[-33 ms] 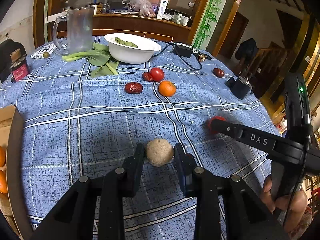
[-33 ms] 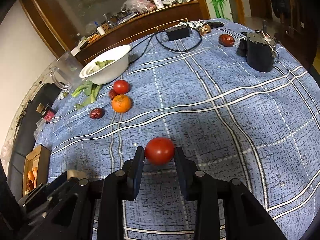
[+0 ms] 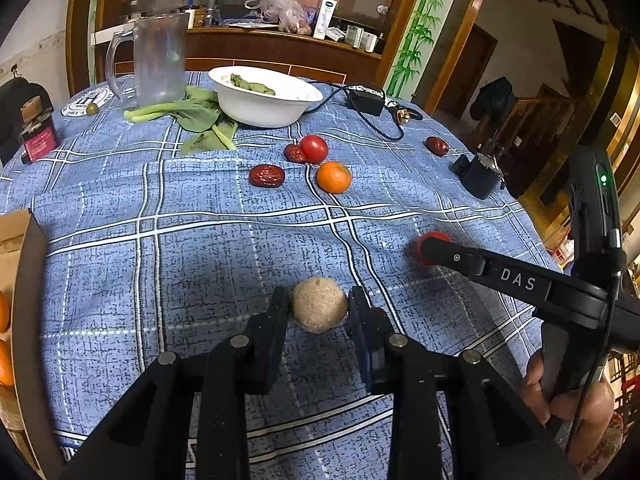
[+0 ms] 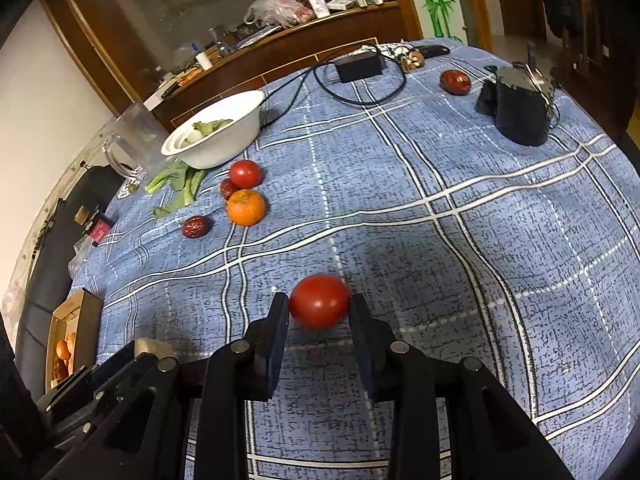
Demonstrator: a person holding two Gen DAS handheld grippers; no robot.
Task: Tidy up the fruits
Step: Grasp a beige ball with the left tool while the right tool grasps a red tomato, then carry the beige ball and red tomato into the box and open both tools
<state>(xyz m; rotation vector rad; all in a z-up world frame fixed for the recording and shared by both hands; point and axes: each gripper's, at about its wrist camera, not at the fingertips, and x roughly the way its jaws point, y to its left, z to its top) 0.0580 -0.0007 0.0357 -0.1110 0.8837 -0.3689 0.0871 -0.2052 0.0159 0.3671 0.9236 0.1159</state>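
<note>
Left gripper [image 3: 319,307]: our jaws clamp the tan round fruit [image 3: 319,309] above the desk [image 3: 200,256].
Right gripper [image 4: 319,307]: our jaws grip a red tomato [image 4: 319,301].
Done: some oranges lie in the cardboard box [image 4: 82,320].
Left: orange [image 3: 334,177], second tomato [image 3: 314,148], red dates [image 3: 266,175] await us.

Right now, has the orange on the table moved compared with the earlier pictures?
No. The orange sits in the same spot beside the white stripe crossing of the tablecloth, just in front of the small tomato.
</note>
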